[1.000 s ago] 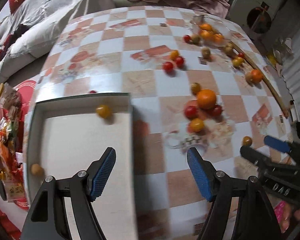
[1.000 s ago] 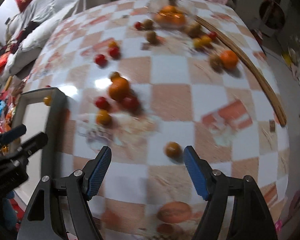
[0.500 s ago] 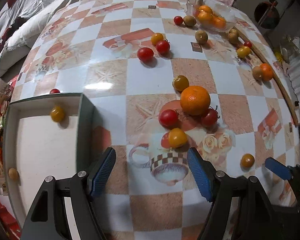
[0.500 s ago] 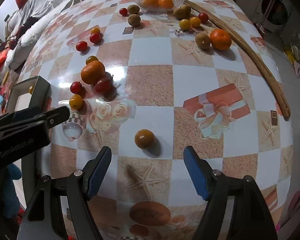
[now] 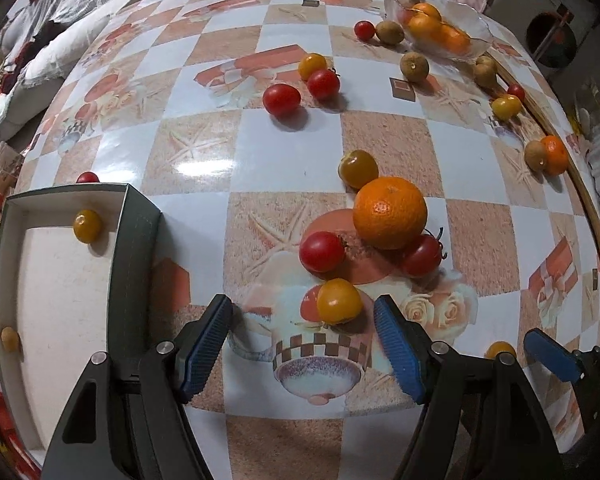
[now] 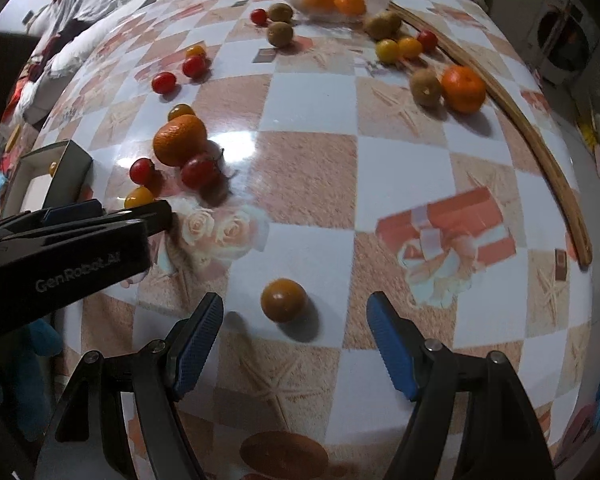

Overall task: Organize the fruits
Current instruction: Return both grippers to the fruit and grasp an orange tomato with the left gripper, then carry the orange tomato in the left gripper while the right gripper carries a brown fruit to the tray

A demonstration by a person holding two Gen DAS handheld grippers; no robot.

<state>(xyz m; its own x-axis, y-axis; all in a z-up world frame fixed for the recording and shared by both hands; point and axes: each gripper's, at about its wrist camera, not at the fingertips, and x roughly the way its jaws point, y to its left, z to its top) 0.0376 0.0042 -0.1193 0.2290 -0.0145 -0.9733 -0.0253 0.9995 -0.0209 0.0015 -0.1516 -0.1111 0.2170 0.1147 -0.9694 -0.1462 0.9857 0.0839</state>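
My left gripper [image 5: 304, 340] is open and low over the table, its jaws either side of a yellow cherry tomato [image 5: 339, 301]. Just beyond lie two red tomatoes [image 5: 321, 251] and a large orange [image 5: 389, 212]. A grey box [image 5: 136, 240] at the left holds a yellow tomato [image 5: 87, 225] and a small pale fruit [image 5: 9, 339]. My right gripper [image 6: 294, 344] is open, with an orange-brown tomato [image 6: 283, 299] between its fingertips. The left gripper's side shows in the right wrist view [image 6: 80, 236].
A glass bowl [image 5: 472, 24] with oranges stands at the far right, with kiwis, tomatoes and another orange [image 6: 463, 89] scattered near it. A wooden stick [image 6: 540, 136] lies along the table's right edge. Bedding lies beyond the table's far left.
Both grippers have moved forward and lower. The left one has shifted from over the box to the yellow tomato; the right one has closed in on the orange-brown tomato.
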